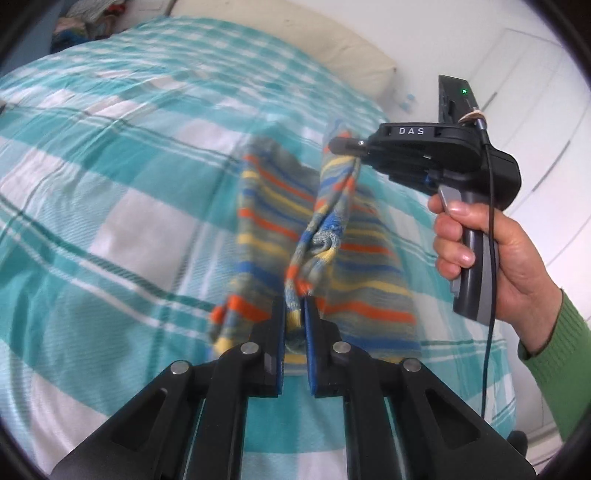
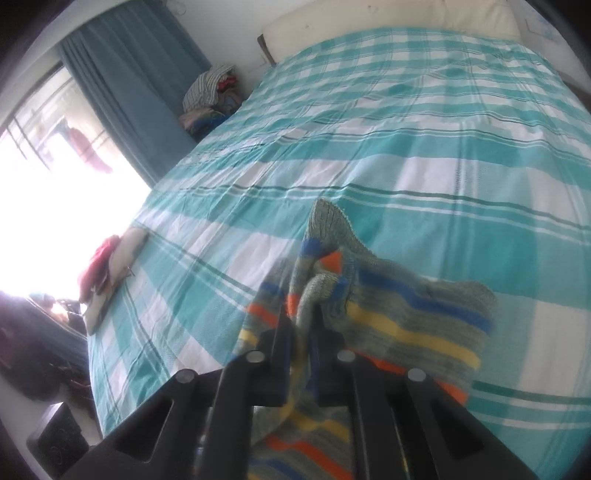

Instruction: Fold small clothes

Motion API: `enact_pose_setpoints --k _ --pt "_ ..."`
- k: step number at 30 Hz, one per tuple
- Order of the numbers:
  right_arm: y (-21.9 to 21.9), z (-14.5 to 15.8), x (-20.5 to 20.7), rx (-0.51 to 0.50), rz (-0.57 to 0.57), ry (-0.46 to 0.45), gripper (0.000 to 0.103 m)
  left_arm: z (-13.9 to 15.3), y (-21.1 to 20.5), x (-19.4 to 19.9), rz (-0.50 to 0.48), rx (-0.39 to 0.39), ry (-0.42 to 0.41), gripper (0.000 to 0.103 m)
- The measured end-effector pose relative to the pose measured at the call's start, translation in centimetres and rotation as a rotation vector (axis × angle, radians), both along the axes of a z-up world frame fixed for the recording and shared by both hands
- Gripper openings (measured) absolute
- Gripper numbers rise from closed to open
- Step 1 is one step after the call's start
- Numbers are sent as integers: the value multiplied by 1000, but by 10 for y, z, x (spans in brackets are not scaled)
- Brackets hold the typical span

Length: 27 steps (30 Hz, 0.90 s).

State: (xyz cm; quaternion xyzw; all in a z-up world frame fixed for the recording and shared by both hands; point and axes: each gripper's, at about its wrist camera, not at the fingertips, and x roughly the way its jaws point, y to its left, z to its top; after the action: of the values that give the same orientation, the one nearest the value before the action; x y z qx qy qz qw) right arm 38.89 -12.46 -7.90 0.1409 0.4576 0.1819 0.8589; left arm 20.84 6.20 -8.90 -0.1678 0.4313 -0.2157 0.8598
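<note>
Left wrist view: both claws, left claw (image 1: 294, 314) and right claw (image 1: 351, 151), pinch the soft, light striped knit garment (image 1: 266, 221) by its edge, sagging over the bed (image 1: 110, 166).

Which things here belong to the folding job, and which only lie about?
In the job:
- striped knit garment
- left gripper, shut on it
- right gripper, shut on it

Lying about:
- clothes pile beside the bed
- red and white cloth on the bed edge
- pillow
</note>
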Motion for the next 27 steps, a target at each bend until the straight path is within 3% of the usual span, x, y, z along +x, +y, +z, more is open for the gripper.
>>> enact_pose_setpoints --k 3,4,5,6,7,9,12,14,17,19,20,21,23,26,27 --pt "24 -20 10 52 -4 -8 13 -17 16 6 76 51 34 10" --pt "31 -25 10 72 4 -8 22 -22 20 7 106 85 70 22" --pt "37 -30 11 93 19 8 42 -26 27 7 126 92 105 32" --pt "40 -33 10 114 29 30 54 -27 34 10 145 76 122 48" --pt "40 -33 6 136 35 37 64 -25 43 10 158 48 118 56" --pt "35 -23 -7 161 59 5 63 -15 52 10 159 9 83 62" --pt "11 -2 -37 113 63 -63 63 4 42 16 85 -25 24 77" --pt "-5 7 -59 69 81 -77 63 10 23 24 29 0 -1 80" --pt "-18 7 -97 40 168 -70 63 -2 -1 35 27 127 7 79" --pt "-17 -13 -123 25 219 -43 63 -27 -8 43 70 266 91 59" --pt "-15 -31 -133 1 234 3 64 -38 -7 44 65 272 131 59" --pt "-10 -50 -143 -55 250 50 64 -41 -3 41 63 258 123 60" --pt "-3 -58 -165 -184 283 -9 63 -33 1 34 53 267 109 60" --pt "-7 -35 -175 -160 271 -17 62 -11 11 28 35 138 76 67" --pt "-8 -23 -178 -145 272 -62 62 -3 10 28 25 109 52 76"
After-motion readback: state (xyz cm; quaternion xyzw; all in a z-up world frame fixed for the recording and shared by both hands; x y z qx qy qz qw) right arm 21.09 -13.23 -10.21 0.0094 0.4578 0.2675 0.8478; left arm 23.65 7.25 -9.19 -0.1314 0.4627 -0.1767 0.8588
